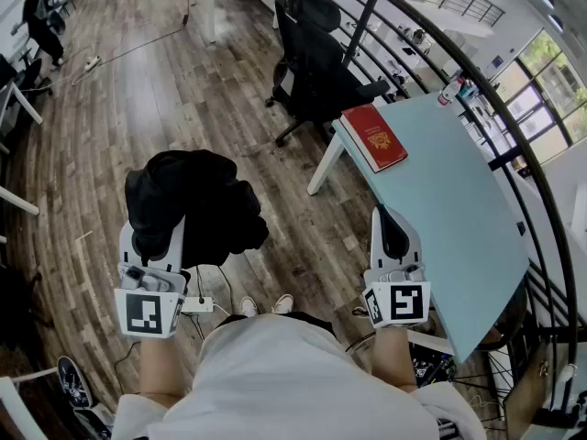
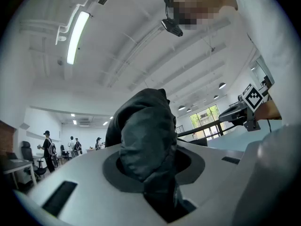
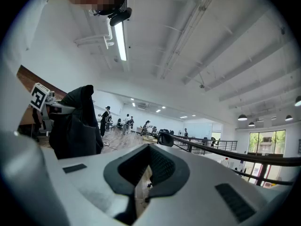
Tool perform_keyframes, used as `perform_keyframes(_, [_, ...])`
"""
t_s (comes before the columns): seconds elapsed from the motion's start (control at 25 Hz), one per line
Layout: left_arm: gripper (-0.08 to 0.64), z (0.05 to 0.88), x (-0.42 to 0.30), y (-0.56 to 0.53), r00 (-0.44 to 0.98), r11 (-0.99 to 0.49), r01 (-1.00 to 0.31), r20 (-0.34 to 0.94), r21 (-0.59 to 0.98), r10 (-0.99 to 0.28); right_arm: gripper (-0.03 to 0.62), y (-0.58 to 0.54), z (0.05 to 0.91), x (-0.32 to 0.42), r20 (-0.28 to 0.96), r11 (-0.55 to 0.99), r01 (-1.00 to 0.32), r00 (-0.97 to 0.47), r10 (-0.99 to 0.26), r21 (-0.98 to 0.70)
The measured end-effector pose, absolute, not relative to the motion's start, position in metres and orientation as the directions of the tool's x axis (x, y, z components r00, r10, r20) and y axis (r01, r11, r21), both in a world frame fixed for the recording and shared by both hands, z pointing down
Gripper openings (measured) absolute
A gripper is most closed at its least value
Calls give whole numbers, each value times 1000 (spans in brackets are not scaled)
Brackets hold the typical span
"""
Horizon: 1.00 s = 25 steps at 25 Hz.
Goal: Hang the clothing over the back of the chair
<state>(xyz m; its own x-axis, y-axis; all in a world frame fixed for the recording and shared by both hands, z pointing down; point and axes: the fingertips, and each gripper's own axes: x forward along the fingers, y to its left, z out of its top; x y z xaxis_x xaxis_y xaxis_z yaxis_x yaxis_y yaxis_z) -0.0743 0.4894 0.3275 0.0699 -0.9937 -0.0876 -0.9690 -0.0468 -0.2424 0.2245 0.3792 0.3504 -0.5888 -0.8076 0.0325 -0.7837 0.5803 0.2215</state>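
Left hand-held gripper grips black clothing; office chair beyond, beside blue table.

Black clothing at centre left. White left gripper and white right gripper, each with black-and-white square markers. Pale blue-green table at right; on it a red book with gold emblem. Black chair at upper centre. Brown floor with plank pattern. White shirt at bottom.
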Motion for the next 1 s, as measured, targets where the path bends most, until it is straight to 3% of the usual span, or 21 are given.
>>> perform_keyframes(0.36, [133,325,-83,493,84,-58,-975,-113,-215,-990,15,387,363,213,65,601,-783,-600,-798,160])
perform_keyframes(0.64, [133,309,-98,505,139,-107,-977,-170,-186,-976,15,406,376,188,122,595,-777,-583,-803,207])
perform_keyframes(1.0, [133,311,-113,472,170,-140,-974,-166,-177,-971,15,366,392,162,133,603,-777,-588,-798,181])
